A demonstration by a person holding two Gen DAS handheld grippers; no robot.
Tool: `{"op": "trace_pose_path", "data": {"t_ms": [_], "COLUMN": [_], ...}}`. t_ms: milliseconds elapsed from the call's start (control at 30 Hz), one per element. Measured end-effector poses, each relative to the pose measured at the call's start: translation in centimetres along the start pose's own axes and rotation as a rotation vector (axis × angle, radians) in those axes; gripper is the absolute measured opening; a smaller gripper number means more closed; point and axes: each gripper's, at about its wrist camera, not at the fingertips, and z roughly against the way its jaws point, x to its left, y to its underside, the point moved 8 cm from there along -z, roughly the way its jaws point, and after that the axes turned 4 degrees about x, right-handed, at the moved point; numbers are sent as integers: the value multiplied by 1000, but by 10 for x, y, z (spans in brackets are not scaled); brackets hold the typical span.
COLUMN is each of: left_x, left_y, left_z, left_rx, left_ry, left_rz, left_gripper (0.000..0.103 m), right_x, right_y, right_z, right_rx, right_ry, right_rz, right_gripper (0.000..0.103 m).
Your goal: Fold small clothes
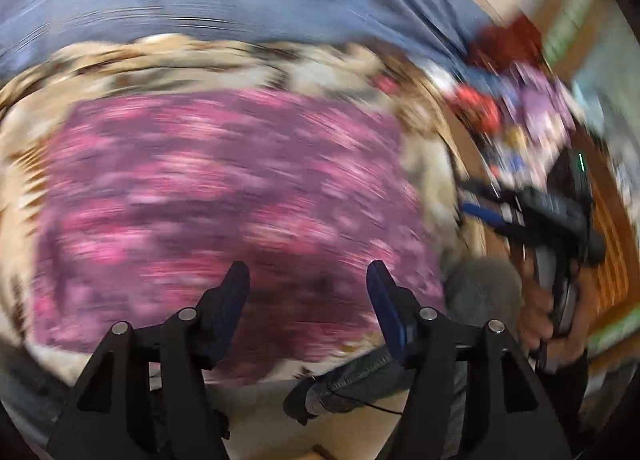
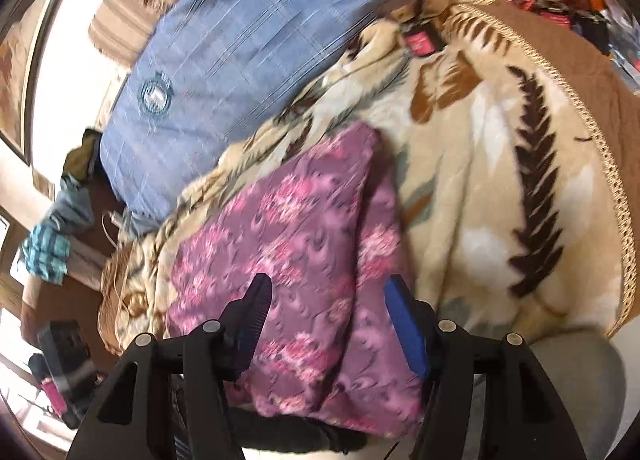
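A purple garment with a pink flower print lies folded on a beige blanket with brown leaf patterns. The left wrist view is heavily motion-blurred. My left gripper is open and empty above the garment's near edge. In the right wrist view the garment lies as a folded block, with a fold line running down it. My right gripper is open and empty just above its near end. The right gripper also shows in the left wrist view, held by a hand at the right.
A blue quilted cover lies beyond the blanket. Red and purple clutter sits at the blanket's far right. A teal checked cloth and a dark device lie at the left. A grey rounded object sits by the garment.
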Motion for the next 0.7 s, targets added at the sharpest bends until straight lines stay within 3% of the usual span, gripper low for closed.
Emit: {"op": "trace_pose_path", "data": {"t_ms": [133,300,500,567,633,667,700], "left_x": [-70,-99,-101,-107,-108,-108,-107], "left_y": [17,43,57,61,64,63,61], "left_z": [-40,-85,-101,-111,-118,-118,-118], "left_rx": [61,220,221,209,202,189,181], "left_ry": [39,58,-50,-148,-205,-216,-221], "left_rz": [-271,-439,-545,-637,-662,-658,-650], "left_gripper": [60,60,61,61,60,59,50], "right_x": [-25,-53,-56,-54,-54,-54,-54], "right_y": [-6,-6,-12,-14,-13,-13,-13], "right_z": [14,23,14,11,9,8,9], "right_rx": [-46,-70,-52,-41,-31,-31,-32], "right_ry": [-36,-161,-253,-252,-262,-267,-277], "right_rz": [-43,-146,-177,-166,-163,-164,-167], "right_gripper": [62,62,62,62,62,62,62]}}
